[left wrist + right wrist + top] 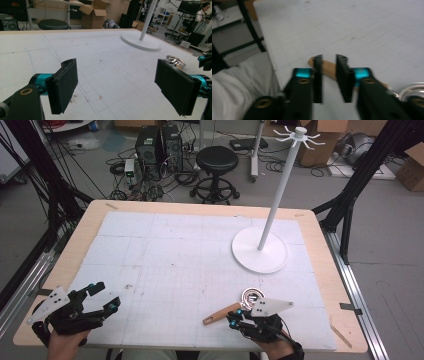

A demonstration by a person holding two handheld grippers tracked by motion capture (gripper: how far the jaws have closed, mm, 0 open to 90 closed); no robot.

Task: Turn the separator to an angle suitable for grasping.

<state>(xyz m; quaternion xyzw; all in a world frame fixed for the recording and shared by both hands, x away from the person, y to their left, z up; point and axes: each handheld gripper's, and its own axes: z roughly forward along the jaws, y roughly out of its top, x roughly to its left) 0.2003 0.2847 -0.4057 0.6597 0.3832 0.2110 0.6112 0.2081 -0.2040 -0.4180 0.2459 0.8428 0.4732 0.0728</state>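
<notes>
A small metal strainer point(251, 295) with a wooden handle point(219, 314) lies near the table's front edge, right of centre. My right gripper point(234, 316) reaches over it from the right. In the right gripper view the right gripper point(329, 61) has its jaws drawn close, with the wooden handle point(328, 67) in the narrow gap and the strainer's rim point(412, 90) at the lower right. My left gripper point(104, 297) rests at the front left with its jaws wide apart and nothing between them. From the left gripper point(117, 87) the strainer point(176, 60) shows far right.
A white hanging rack point(260, 255) with a round base, tall pole and hooked top stands at the back right of the white gridded mat point(165, 255). A stool point(216, 160), computer cases and cables sit on the floor behind the table.
</notes>
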